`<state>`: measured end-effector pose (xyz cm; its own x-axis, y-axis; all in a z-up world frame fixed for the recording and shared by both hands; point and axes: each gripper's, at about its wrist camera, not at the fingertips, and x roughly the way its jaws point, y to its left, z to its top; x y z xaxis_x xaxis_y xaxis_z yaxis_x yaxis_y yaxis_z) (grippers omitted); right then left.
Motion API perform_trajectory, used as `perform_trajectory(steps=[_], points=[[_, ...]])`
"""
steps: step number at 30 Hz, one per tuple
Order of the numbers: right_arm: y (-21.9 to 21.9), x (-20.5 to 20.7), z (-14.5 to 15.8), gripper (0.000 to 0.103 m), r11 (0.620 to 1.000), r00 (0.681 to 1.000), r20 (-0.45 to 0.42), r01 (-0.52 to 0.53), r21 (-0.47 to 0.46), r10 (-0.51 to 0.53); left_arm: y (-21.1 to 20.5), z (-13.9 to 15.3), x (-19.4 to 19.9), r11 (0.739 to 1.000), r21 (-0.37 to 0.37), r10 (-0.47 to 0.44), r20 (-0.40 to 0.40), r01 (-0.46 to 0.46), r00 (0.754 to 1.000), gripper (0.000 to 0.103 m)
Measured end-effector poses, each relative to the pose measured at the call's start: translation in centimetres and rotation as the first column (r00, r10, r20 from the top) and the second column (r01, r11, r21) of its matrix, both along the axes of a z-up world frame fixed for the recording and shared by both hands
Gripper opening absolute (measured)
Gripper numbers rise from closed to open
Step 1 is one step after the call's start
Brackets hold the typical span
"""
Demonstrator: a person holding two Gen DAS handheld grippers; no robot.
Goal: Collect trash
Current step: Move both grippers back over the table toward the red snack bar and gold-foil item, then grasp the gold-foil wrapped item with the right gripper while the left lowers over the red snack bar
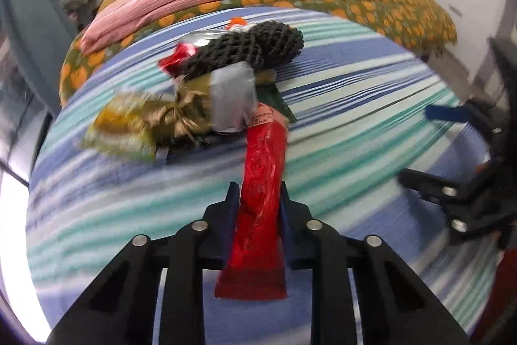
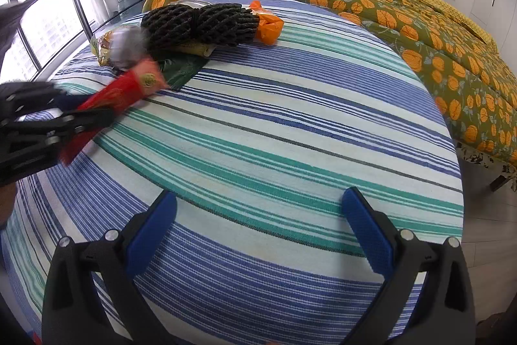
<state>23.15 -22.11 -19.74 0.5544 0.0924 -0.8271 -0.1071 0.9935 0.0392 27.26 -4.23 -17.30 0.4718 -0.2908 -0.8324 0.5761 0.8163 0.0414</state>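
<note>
left gripper (image 1: 257, 199) is clamped on the long red wrapper (image 1: 261, 189), aimed at the trash pile (image 1: 226, 76) at 12 o'clock on the striped sheet (image 2: 290, 125), presumably adding it, while right gripper (image 2: 258, 228) hangs wide open, free for whatever's next

Left wrist view: motion-blurred across most of the striped cloth (image 1: 129, 209) and the trash pile.
Yellow packet (image 1: 122, 125): smeared; print unreadable.
Red wrapper (image 1: 263, 183): small lettering near its far end too fine to read; middle covered by the left gripper (image 1: 258, 199) fingers.
Right gripper (image 1: 452, 157): cut off by the left view's right edge.
Silver item (image 2: 127, 46): blurred in the right wrist view; kind cannot be told.
Green bag (image 2: 184, 70): mostly hidden under the black netting (image 2: 200, 21).
Left gripper, right wrist view: blurred, cropped at the left edge.
</note>
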Motion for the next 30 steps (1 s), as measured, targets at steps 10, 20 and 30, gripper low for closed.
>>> perform_trajectory(steps=[10,20,30], points=[[0.1,0.0,0.1,0.099,1.0,1.0,-0.001,0.001,-0.002,-0.001,7.5,-0.3,-8.8,0.972,-0.121,0.192,-0.078,-0.2,0.978,0.053],[0.2,0.0,0.1,0.099,1.0,1.0,-0.002,0.002,-0.001,-0.002,7.4,-1.5,-8.8,0.982,-0.053,0.185,0.026,-0.183,0.982,0.081],[9.7,5.3,4.1,0.076,0.942,0.974,-0.027,-0.211,0.263,0.226,7.8,-1.7,-8.3,0.98,-0.07,0.187,0.012,-0.185,0.982,0.088]])
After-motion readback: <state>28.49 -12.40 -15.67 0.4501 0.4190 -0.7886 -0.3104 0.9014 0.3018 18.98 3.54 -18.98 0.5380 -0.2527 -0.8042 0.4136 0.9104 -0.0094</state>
